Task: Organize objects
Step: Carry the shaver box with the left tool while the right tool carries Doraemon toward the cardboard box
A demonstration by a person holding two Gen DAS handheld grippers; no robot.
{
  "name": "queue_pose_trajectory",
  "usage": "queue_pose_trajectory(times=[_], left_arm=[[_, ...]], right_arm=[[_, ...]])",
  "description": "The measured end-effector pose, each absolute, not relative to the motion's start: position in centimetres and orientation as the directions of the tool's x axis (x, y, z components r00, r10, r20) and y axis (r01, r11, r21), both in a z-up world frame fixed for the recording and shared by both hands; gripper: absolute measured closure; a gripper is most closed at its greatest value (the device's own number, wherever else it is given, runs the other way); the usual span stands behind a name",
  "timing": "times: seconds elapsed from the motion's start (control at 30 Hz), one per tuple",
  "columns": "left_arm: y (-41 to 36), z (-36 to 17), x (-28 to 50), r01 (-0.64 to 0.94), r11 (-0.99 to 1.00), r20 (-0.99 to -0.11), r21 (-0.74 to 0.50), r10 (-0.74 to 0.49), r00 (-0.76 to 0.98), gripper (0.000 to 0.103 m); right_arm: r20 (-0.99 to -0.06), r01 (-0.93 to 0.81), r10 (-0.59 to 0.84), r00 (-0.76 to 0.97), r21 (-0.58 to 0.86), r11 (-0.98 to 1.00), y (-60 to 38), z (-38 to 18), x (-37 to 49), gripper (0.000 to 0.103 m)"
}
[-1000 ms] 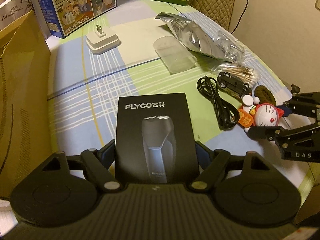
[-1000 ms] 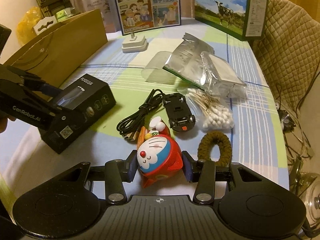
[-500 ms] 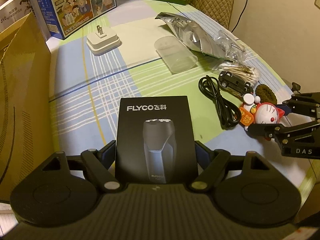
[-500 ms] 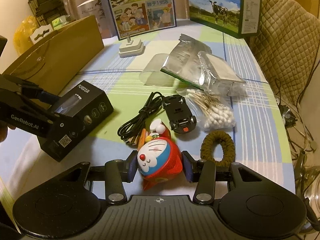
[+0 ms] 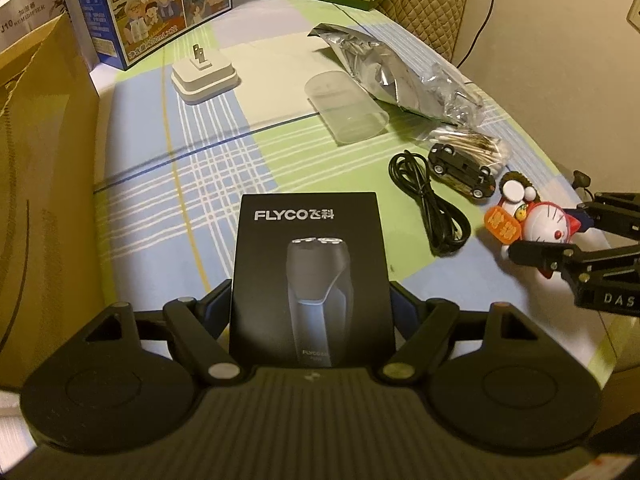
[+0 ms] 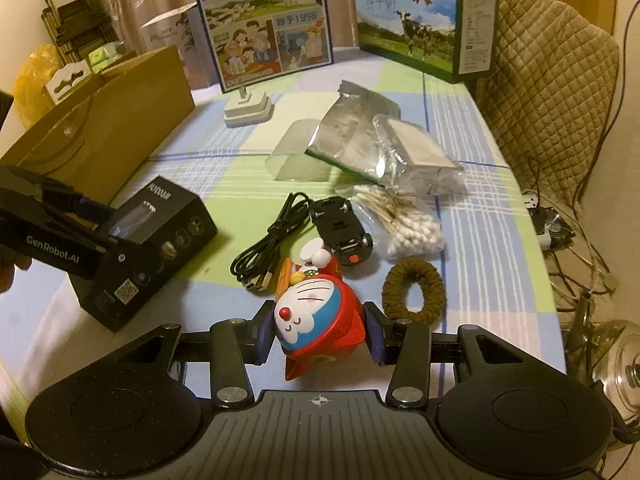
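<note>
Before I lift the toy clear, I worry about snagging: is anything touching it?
The black cable's plug lies against the cat toy that the right gripper holds; the toy car sits just behind it.

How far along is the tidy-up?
Done: nothing visibly put away. In hand: left gripper clamps the black shaver box; right gripper clamps the cat figurine. Left: cable, toy car, cotton swabs, hair tie, foil bag, plastic cup and charger still loose on the table.
</note>
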State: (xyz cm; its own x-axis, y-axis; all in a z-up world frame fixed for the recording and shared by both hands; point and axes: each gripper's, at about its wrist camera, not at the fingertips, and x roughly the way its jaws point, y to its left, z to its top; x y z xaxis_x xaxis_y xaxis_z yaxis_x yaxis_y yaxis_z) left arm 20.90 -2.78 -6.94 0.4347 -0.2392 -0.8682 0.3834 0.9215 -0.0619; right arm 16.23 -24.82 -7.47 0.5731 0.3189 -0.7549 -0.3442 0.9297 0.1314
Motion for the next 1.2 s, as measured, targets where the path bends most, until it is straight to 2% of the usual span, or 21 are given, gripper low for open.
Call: queue_pose_trajectory(times=[0.23, 0.57, 0.87, 1.2], left_arm=[[-2.2, -4.1, 19.9, 0.371, 0.926, -0.85, -0.071, -0.251, 0.464, 0.027], [0.5, 3.8, 18.5, 0.34, 0.94, -0.788, -0.037, -0.237, 0.568, 0.027], [9.2, 9.9, 17.1, 0.256, 0.967, -0.741, 0.018, -0.159, 0.652, 0.027], [18.7, 11.3, 18.0, 0.165, 0.985, -0.743, 0.047, -0.076, 0.665, 0.027]], right_arm=[[-0.73, -0.327, 0.321, 0.603, 0.14, 0.935, -24.9, -4.8, 15.1, 0.061], [-0.641, -0.396, 0.394, 0.658, 0.15, 0.906, -20.8, 2.9, 14.2, 0.061], [-0.581, -0.518, 0.516, 0.63, 0.181, 0.836, -12.1, 8.2, 14.5, 0.061], [-0.596, -0.594, 0.592, 0.543, 0.225, 0.772, -1.5, 8.7, 16.3, 0.061]])
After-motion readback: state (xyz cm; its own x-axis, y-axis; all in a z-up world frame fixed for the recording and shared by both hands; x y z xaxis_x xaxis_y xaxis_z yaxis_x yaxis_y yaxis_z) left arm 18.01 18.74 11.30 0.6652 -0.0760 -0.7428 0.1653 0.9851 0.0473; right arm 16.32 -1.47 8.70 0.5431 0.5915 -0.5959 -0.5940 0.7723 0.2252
